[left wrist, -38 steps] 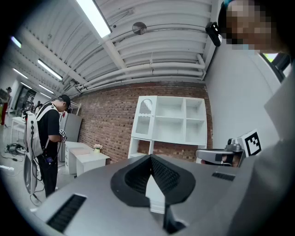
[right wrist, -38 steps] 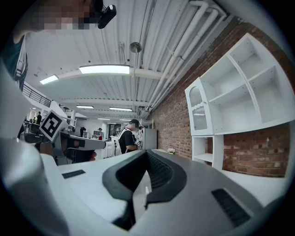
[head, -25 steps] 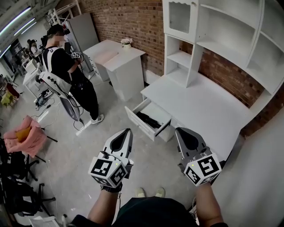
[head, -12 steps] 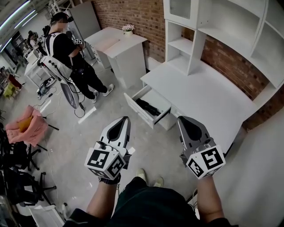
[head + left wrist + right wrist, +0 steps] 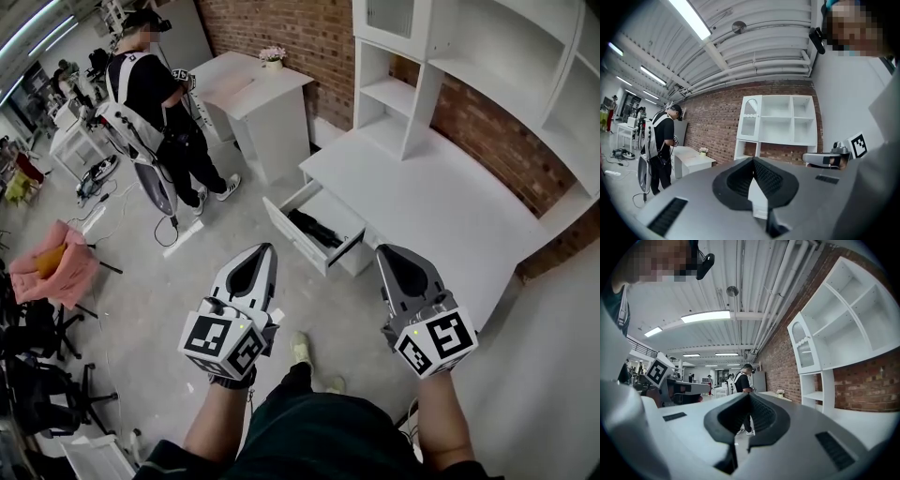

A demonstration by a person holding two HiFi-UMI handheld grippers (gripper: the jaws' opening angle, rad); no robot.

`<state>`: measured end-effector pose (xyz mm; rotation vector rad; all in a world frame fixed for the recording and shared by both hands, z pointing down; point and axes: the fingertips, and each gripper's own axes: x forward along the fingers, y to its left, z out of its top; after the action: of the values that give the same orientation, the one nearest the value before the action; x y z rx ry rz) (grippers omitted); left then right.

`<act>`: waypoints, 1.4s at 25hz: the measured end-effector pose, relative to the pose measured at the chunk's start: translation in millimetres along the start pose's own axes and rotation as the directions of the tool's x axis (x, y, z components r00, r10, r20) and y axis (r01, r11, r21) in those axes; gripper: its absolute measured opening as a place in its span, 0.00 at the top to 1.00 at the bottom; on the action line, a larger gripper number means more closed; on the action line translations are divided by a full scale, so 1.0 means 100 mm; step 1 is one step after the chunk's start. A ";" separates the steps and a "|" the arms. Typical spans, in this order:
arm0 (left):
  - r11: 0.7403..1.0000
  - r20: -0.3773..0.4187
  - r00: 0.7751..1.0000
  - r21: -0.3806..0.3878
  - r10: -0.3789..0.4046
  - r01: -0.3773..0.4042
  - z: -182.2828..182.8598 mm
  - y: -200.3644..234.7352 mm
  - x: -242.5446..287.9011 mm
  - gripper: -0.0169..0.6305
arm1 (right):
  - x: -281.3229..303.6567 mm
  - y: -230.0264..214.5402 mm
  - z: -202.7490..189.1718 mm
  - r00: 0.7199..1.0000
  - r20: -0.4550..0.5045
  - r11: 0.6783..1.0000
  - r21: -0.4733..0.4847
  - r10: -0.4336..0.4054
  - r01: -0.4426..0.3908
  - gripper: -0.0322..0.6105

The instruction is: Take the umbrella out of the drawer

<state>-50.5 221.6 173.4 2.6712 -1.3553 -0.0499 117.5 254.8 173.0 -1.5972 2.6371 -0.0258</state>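
Left gripper [image 5: 268, 251] and right gripper [image 5: 382, 251] point level, side by side (fingers together, empty), toward the open drawer [image 5: 294, 253] with the umbrella [image 5: 316, 230].

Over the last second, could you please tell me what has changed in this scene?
The wearer's pale shoe has stepped forward toward the white desk, and both grippers have come along with that step. Nothing was taken hold of or let go. Unchanged: the left gripper and right gripper keep their jaws together and empty, the white drawer stands open, and the black folded umbrella lies inside.
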 end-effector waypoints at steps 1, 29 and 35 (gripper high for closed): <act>1.000 0.001 1.000 -0.001 0.000 0.000 0.00 0.05 0.04 0.96 | 0.05 -0.01 -0.01 1.000 -0.003 1.000 -0.002 0.000 0.000 0.94; 0.993 -0.058 0.992 -0.025 -0.117 0.115 -0.19 1.83 1.61 0.96 | 2.35 -0.32 -0.59 0.989 -0.138 0.999 -0.006 -0.052 0.051 0.94; 0.991 -0.073 0.989 -0.045 -0.128 0.125 -0.38 1.96 1.84 0.96 | 2.57 -0.45 -0.81 0.982 -0.182 0.999 0.003 -0.050 0.051 0.94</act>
<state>-94.8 -36.4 245.8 2.6925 -1.1495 0.0102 34.4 5.1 244.9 -1.7376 2.7232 -0.1926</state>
